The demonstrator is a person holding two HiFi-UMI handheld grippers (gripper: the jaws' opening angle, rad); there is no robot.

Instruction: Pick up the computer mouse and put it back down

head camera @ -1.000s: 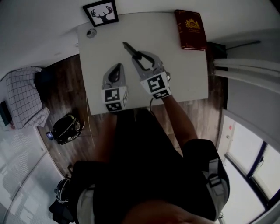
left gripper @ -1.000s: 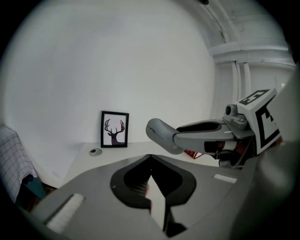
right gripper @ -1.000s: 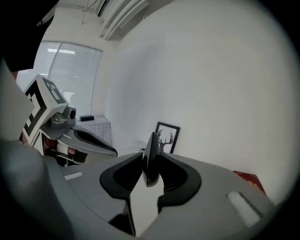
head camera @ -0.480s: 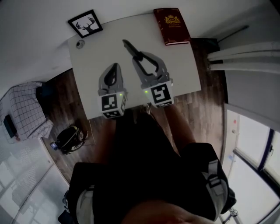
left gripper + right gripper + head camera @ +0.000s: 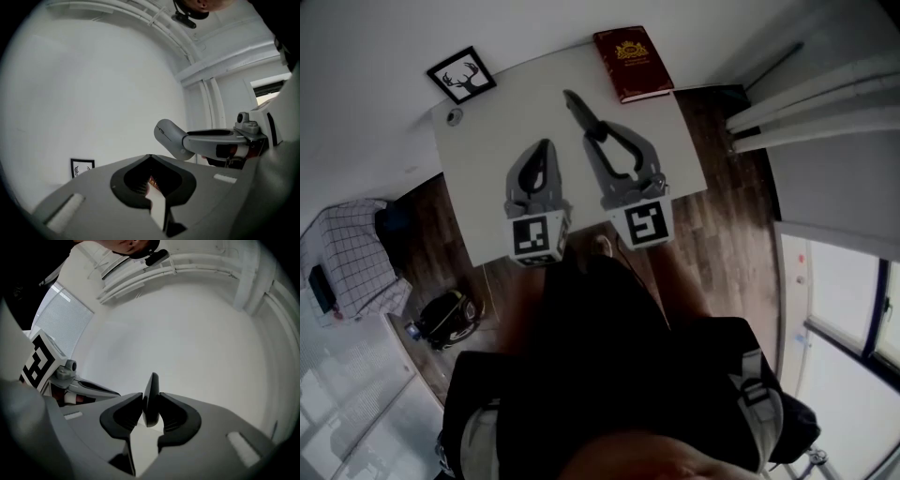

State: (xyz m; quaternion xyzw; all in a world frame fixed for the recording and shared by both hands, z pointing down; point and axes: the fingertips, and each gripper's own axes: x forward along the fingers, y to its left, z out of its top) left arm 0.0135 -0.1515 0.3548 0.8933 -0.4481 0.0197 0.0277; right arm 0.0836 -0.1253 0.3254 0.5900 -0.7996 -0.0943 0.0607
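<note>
Aloft, right tongs [image 5: 151, 404] pinching slim smooth grey mouse [image 5: 151, 383], left tongs [image 5: 150, 157] closed, empty.

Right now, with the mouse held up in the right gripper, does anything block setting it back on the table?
Nothing visible does. The mouse, clamped in the right gripper, hangs over bare table; the red book and framed picture sit at the far corners, and the left gripper is beside it, apart.
</note>
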